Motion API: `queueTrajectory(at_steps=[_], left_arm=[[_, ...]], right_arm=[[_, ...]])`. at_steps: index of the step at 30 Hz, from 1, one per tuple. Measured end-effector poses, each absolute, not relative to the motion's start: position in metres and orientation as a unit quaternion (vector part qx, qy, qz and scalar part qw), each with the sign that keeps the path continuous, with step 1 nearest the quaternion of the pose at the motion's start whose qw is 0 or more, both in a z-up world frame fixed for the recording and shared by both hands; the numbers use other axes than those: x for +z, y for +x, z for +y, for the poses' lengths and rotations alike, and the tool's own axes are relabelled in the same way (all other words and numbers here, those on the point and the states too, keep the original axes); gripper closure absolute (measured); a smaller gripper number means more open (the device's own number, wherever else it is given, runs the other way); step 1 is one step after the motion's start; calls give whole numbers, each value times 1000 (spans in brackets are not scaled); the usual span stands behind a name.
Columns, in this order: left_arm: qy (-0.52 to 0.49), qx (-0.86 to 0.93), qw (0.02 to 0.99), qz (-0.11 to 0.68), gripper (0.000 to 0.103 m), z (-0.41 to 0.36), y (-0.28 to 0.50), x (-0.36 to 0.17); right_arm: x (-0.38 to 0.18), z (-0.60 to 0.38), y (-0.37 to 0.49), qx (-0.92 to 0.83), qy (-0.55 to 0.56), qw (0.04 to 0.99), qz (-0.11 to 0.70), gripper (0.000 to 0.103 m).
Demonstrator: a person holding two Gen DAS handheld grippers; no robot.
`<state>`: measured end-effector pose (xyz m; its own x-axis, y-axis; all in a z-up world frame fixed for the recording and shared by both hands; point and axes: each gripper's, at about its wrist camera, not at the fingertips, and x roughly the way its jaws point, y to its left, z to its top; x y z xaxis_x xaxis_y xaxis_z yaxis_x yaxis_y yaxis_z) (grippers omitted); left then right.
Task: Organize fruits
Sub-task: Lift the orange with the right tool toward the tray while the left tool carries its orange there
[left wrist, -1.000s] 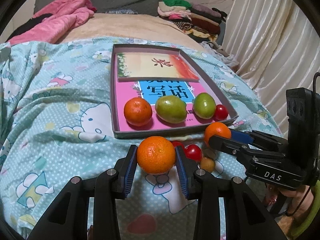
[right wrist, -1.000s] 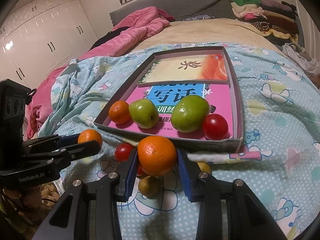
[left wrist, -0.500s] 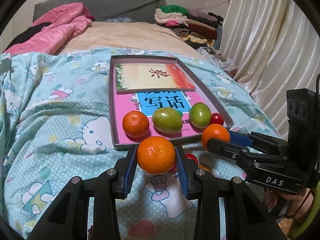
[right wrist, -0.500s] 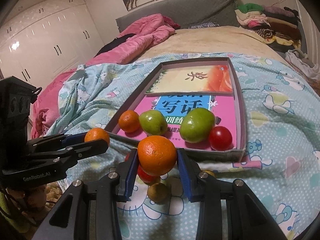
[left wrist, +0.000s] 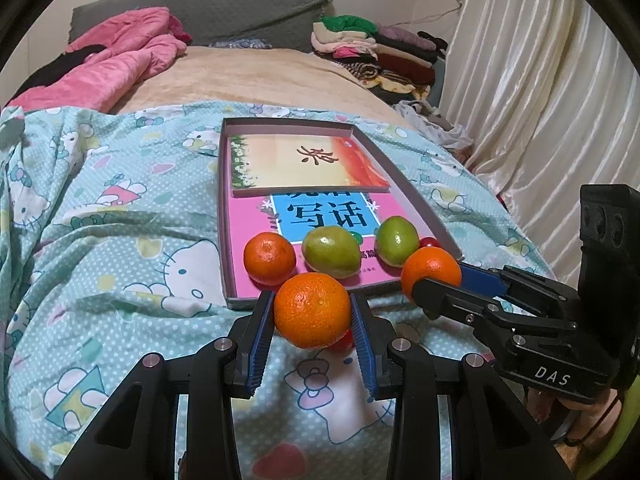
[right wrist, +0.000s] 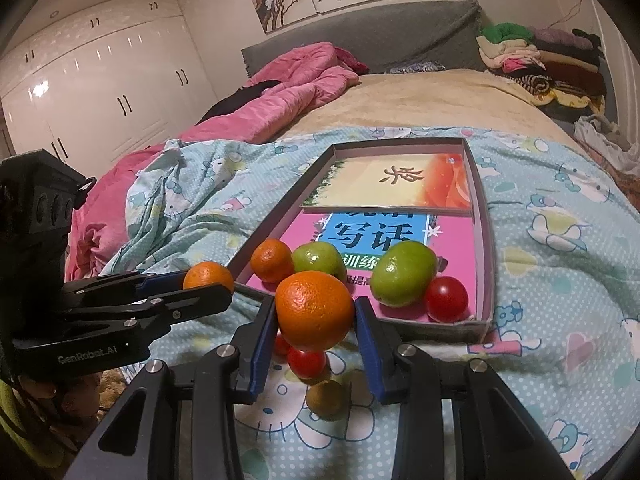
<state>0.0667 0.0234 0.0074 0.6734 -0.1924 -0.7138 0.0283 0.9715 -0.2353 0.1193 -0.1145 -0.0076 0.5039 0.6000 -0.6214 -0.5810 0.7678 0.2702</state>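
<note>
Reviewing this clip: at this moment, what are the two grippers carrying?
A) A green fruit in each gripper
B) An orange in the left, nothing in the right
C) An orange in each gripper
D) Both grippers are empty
C: the left gripper clamps one orange between its blue pads, and the right gripper clamps another orange, both above the bedspread just short of the tray.

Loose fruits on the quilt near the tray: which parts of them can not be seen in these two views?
- Left wrist view: red tomato mostly hidden behind the held orange in the left gripper.
- Right wrist view: a second red fruit cut by the right gripper finger; kind unclear.
</note>
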Motion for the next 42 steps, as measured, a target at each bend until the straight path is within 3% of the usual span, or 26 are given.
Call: queueTrajectory(at_steps=[42], left_arm=[[-112, -48, 907, 403, 64, 24, 95, -1]], right_arm=[[15, -125, 122, 328, 25, 892, 309, 64]])
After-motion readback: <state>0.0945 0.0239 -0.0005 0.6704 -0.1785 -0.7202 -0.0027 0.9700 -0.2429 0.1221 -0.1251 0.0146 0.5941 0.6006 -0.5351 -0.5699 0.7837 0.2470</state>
